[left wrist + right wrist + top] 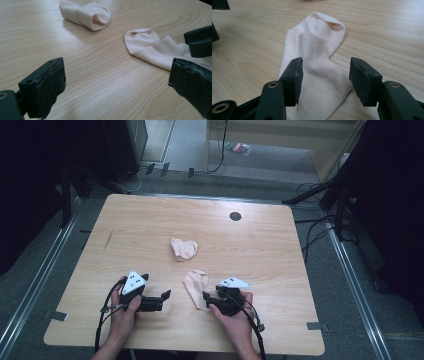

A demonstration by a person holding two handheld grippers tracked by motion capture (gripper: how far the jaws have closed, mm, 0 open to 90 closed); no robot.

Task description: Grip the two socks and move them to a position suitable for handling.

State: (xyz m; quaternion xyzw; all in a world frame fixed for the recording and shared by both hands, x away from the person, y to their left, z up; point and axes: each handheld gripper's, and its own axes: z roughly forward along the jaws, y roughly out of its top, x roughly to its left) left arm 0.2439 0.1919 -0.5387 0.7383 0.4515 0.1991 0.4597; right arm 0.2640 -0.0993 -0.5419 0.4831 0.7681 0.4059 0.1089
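We see the flat sock [317, 75] spread on the tabletop [150, 220], and we take it as our landmark. The right claw [325, 72] stands over its near end, jaws apart on either side of the ribbed part; the cloth lies between them, and neither pad presses on it, though the left-hand pad sits just at the fabric's edge. In the high view this right claw [212, 299] touches or nearly touches the near edge of the sock [196, 287], held in the person's right hand [239, 317]. The left claw [164, 296] rests well to the left of the sock, near the tabletop's near side, in the person's left hand [122, 312]; its jaws stand wide apart with bare wood between them. From the left gripper view the left claw [115, 82] points across the wood, and the sock [152, 48] lies ahead and to the right, its rounded toe end turned away from the right claw. Beyond the sock, farther from the person, lies a second, bunched sock [183, 248], apart from the flat one and touched by neither claw
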